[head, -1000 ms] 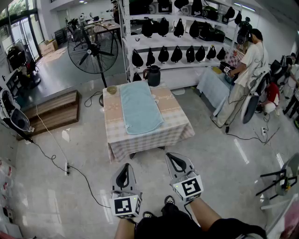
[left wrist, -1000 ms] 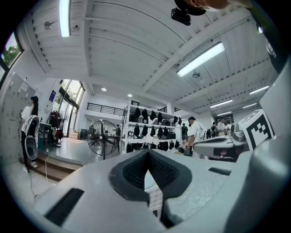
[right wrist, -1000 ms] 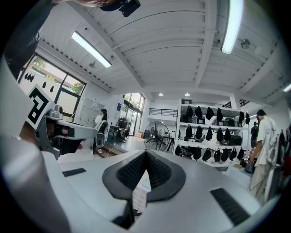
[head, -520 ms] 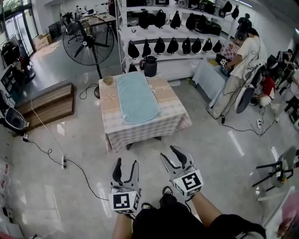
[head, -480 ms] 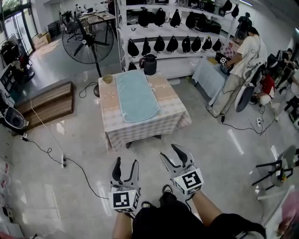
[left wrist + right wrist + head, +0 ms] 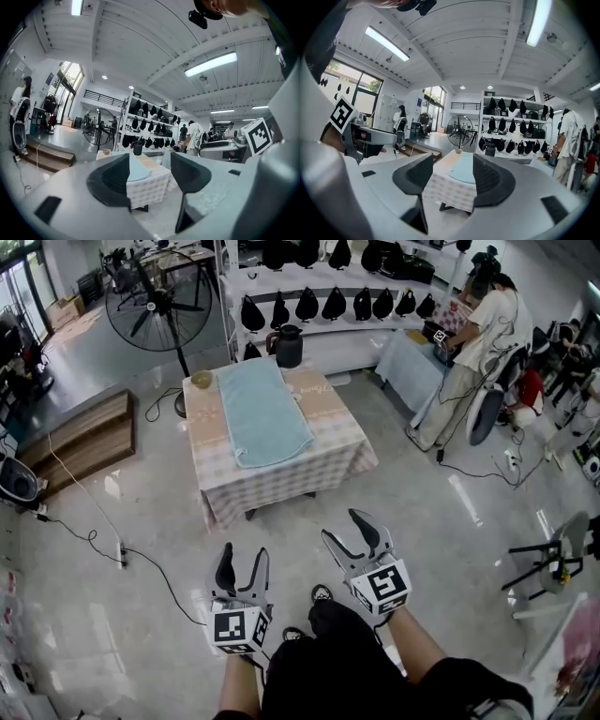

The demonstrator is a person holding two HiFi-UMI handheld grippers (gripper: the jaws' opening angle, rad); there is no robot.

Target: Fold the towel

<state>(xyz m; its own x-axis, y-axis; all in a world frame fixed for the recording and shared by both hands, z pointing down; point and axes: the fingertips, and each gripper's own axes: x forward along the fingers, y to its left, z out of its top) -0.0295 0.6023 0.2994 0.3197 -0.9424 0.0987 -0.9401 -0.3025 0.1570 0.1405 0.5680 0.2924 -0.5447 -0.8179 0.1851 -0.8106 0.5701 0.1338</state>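
Observation:
A light blue towel (image 6: 262,413) lies flat and lengthwise on a square table with a checked cloth (image 6: 281,474), far ahead of me across the floor. My left gripper (image 6: 242,563) and right gripper (image 6: 347,529) hang side by side well short of the table, both pointing towards it. Their jaws are opening, and nothing is between them. In the left gripper view the towel (image 6: 138,171) and table (image 6: 150,187) show small between the jaws of the left gripper (image 6: 150,173). The right gripper (image 6: 450,176) frames the towel (image 6: 464,171) the same way.
A black jug (image 6: 286,345) and a small bowl (image 6: 201,381) stand at the table's far edge. Behind are shelves of black bags (image 6: 319,301) and a floor fan (image 6: 155,301). A person (image 6: 483,343) stands at a side table (image 6: 408,367). A wooden platform (image 6: 80,442) and cables (image 6: 94,531) lie left.
Both grippers' jaws have gone from shut to spread apart. Both grippers have sunk a little. The table has slid up and left in the head view.

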